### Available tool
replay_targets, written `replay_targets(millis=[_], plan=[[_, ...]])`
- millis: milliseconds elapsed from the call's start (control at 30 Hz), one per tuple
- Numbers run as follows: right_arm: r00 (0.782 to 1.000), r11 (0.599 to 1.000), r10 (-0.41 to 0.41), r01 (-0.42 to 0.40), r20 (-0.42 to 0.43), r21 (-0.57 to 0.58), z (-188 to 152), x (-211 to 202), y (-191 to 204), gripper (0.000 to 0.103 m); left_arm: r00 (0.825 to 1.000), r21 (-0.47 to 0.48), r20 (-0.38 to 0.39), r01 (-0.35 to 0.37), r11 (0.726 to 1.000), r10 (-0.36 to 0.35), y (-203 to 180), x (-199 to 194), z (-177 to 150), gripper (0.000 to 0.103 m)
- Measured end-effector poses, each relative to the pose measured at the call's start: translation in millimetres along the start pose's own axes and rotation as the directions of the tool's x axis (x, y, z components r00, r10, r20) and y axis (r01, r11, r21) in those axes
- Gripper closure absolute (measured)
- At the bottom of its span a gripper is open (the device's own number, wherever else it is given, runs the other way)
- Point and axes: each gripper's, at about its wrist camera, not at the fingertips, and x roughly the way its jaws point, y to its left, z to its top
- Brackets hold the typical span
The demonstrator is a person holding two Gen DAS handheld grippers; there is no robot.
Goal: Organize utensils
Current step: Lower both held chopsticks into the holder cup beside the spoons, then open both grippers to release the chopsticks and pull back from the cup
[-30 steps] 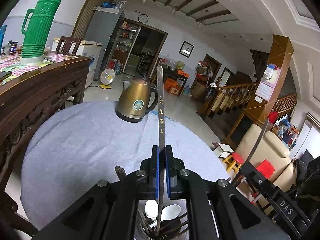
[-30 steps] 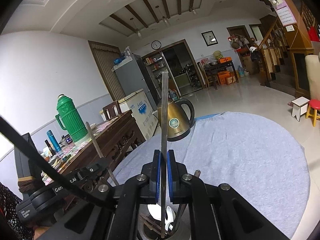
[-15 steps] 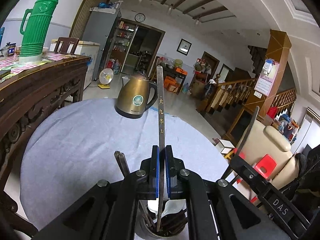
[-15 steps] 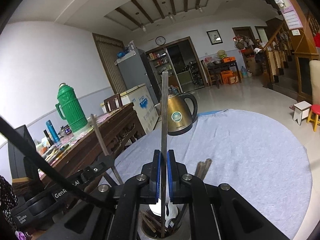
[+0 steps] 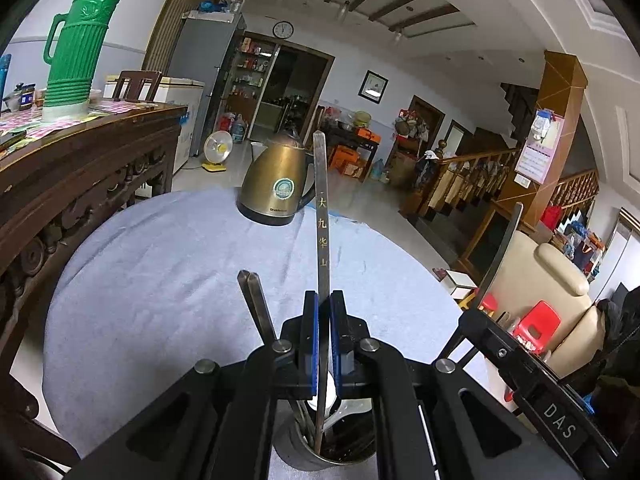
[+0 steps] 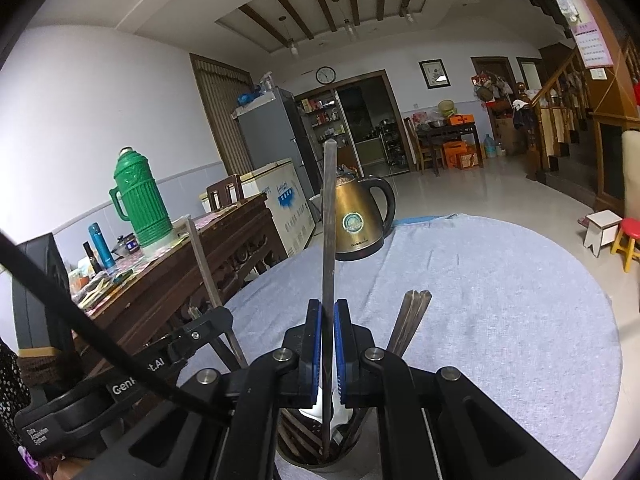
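My left gripper (image 5: pixel 324 316) is shut on a dark chopstick (image 5: pixel 322 216) with gold characters, held upright, its lower tip inside a metal utensil holder (image 5: pixel 308 458) below the fingers. My right gripper (image 6: pixel 328 324) is shut on another dark chopstick (image 6: pixel 329 220), also upright with its tip in the same holder (image 6: pixel 292 458). The holder contains a white spoon (image 6: pixel 316 412) and several chopsticks; a pair (image 5: pixel 254 300) leans out of it, also in the right wrist view (image 6: pixel 412 316). Each gripper shows in the other's view: the right one (image 5: pixel 516 352), the left one (image 6: pixel 192 332).
A round table with a light blue cloth (image 5: pixel 160 280) carries a bronze electric kettle (image 5: pixel 276 188) at its far side. A dark wooden sideboard (image 5: pixel 80 160) with a green thermos (image 5: pixel 76 44) stands to the left. A beige armchair (image 5: pixel 560 288) and red stools are on the right.
Both grippers have sunk lower with their chopsticks, whose tips now reach deeper into the holder. The leaning pair of chopsticks rises higher in both views.
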Motion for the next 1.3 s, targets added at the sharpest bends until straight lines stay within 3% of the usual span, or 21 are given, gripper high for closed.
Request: replay_targets(millis=[1300], plan=[[0.999, 1.0, -0.026, 0.025, -0.033, -0.005, -31.1, -9.0, -1.8, 0.096, 1.0, -0.003, -0.023, 0.012, 1.0, -0.012, 19.6, -10.9, -33.3, 0.097]])
